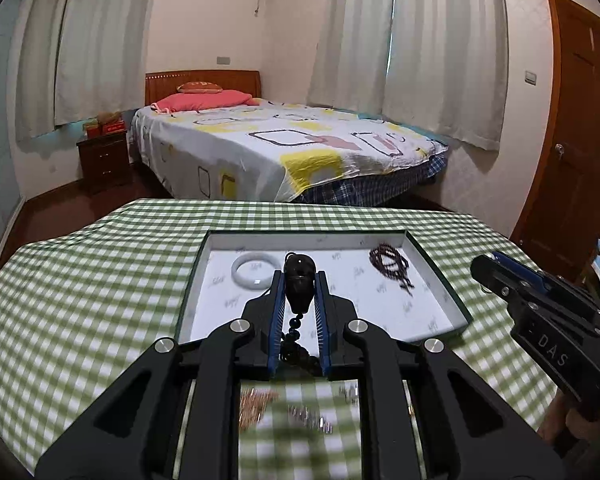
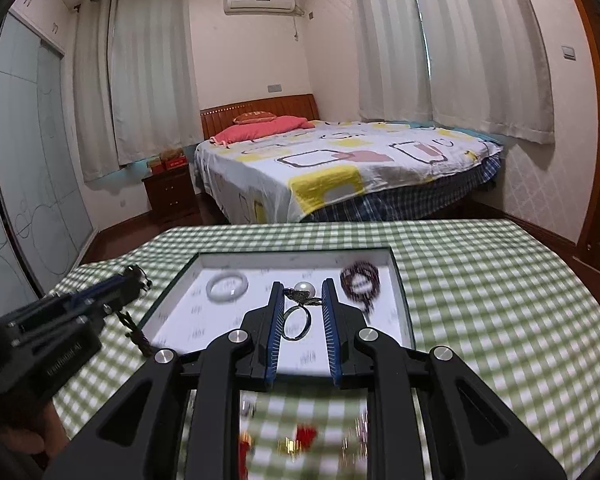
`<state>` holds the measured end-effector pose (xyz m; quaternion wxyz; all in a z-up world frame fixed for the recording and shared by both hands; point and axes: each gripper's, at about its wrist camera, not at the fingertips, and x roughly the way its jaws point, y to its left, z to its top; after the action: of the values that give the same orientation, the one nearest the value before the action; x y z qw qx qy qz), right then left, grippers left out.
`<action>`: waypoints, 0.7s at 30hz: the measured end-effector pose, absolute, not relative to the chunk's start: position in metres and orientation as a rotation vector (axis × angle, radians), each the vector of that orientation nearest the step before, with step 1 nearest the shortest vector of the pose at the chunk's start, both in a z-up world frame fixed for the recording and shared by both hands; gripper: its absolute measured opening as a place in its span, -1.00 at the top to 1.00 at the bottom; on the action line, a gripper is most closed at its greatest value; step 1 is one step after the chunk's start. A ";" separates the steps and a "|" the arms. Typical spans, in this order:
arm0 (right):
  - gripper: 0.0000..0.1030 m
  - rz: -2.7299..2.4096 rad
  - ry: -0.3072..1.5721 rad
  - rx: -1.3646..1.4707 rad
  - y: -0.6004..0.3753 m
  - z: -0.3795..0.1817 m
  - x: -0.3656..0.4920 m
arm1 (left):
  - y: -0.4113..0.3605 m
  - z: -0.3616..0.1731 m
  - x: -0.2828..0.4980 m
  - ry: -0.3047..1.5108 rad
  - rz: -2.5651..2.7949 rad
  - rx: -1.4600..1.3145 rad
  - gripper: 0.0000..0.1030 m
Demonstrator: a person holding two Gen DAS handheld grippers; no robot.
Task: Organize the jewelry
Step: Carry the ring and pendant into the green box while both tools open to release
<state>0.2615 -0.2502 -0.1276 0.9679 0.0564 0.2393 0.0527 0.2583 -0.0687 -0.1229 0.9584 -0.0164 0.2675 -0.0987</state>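
My left gripper (image 1: 299,280) is shut on a black pendant (image 1: 298,282) whose dark bead string (image 1: 294,338) hangs down between the fingers, over the near part of a white-lined tray (image 1: 440,280). In the tray lie a white jade bangle (image 1: 256,271) at the left and a dark brown bead bracelet (image 1: 390,264) at the right. My right gripper (image 2: 302,294) holds a pearl ring (image 2: 298,312) between its jaws, above the tray (image 2: 404,312). The bangle (image 2: 227,286) and the bead bracelet (image 2: 360,282) also show in the right wrist view. Each gripper shows in the other's view, the right (image 1: 496,268) and the left (image 2: 134,278).
The tray sits on a table with a green checked cloth (image 1: 80,280). Blurred jewelry pieces lie on the cloth near me (image 1: 256,408), some red and gold (image 2: 304,436). Behind the table are a bed (image 1: 284,148), a nightstand (image 1: 104,160) and a wooden door (image 1: 572,132).
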 end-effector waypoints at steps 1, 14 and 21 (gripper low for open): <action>0.61 0.108 0.481 0.107 -0.249 -0.127 0.272 | -0.071 -0.124 0.269 0.550 -0.204 -0.037 0.71; 0.61 0.115 0.588 0.117 -0.247 -0.163 0.385 | -0.096 -0.163 0.396 0.648 -0.198 -0.002 0.71; 0.61 0.119 0.717 0.115 -0.247 -0.189 0.423 | -0.099 -0.190 0.441 0.787 -0.195 -0.023 0.71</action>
<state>0.4228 -0.2469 -0.1890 0.9330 0.0561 0.3506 0.0583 0.4413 -0.0991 -0.1896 0.9188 -0.0112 0.3829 -0.0949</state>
